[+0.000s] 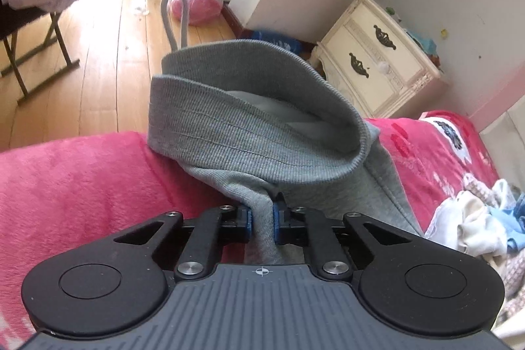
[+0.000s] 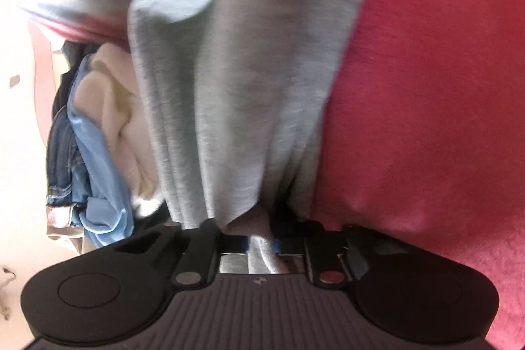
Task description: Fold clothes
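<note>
Grey sweatpants (image 1: pixel 249 133) with a ribbed waistband and a drawstring loop are held over a pink blanket (image 1: pixel 75 186). My left gripper (image 1: pixel 262 223) is shut on the grey fabric just below the waistband, which stands up in front of it. In the right wrist view, my right gripper (image 2: pixel 261 243) is shut on another part of the grey sweatpants (image 2: pixel 236 81), which stretch away over the pink blanket (image 2: pixel 426 120). The view is blurred.
A pile of other clothes, cream, light blue and denim, lies on the bed (image 1: pixel 475 218) and shows left of the sweatpants in the right wrist view (image 2: pixel 98 136). A cream nightstand (image 1: pixel 370 68), wooden floor, a folding chair and a wheelchair lie beyond the bed.
</note>
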